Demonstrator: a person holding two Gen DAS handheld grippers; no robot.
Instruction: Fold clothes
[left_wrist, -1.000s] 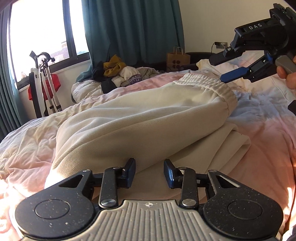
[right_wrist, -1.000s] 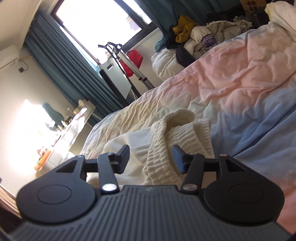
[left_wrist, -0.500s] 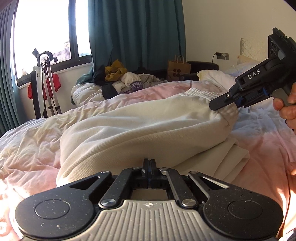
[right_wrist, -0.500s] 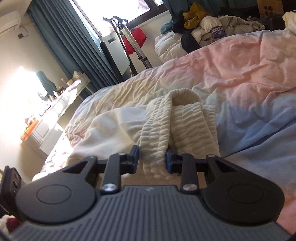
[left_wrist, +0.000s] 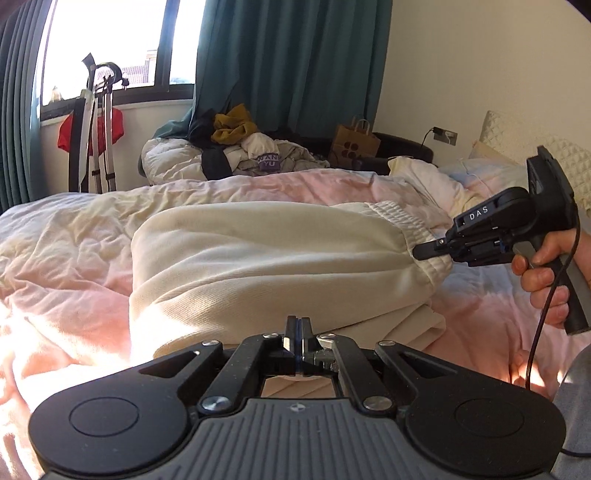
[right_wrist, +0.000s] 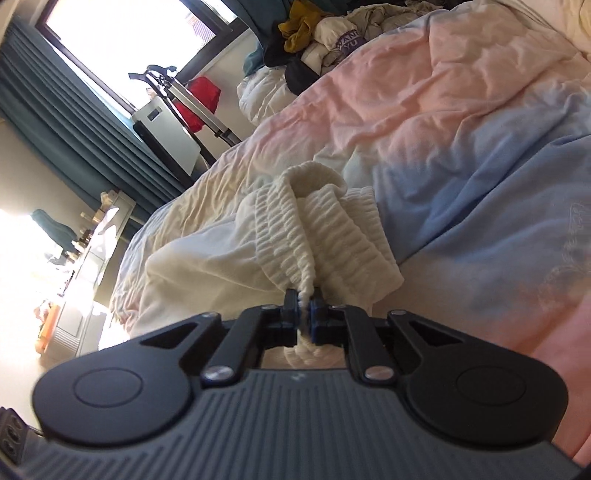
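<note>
Trousers (left_wrist: 280, 258): cream sweatpants are laid across the bed (left_wrist: 74, 266), stretched between the two tongs; the waistband (right_wrist: 325, 236) end lies at the right tongs, the other end just ahead of the left tongs.
Right tongs (right_wrist: 303, 308): clenched on a bunched ridge of the ribbed waistband; cloth is seen pinched between the pads, and the same grip is seen from the side in the left view.
Left tongs (left_wrist: 295, 345): the jaws are pressed fully together; the trousers' near edge lies directly ahead and under them, but whether a thin layer is caught cannot be told, as no cloth shows between the pads.
Hand (left_wrist: 546, 280): the handle of the right tongs is gripped by it.
Weight: judged light to moderate; a thick fleece-like knit that should be lifted easily by two corners.
Stiffness: soft and limp; sagging between the tongs is to be expected, and no shape will be kept unless it is laid flat.
Grip: not slippery; the elastic ribbing gives a thick, sure bite, while a single thin layer may be slipped out of.
Fragility: none; stretching of the elastic is the only risk if pulled hard.
Where to hold: the waistband at one end and the leg cuffs or hem at the other are judged best, so that both ends can be brought together evenly.
Surface: the quilt beneath is rumpled and soft, so it may be snagged along with the cloth.
</note>
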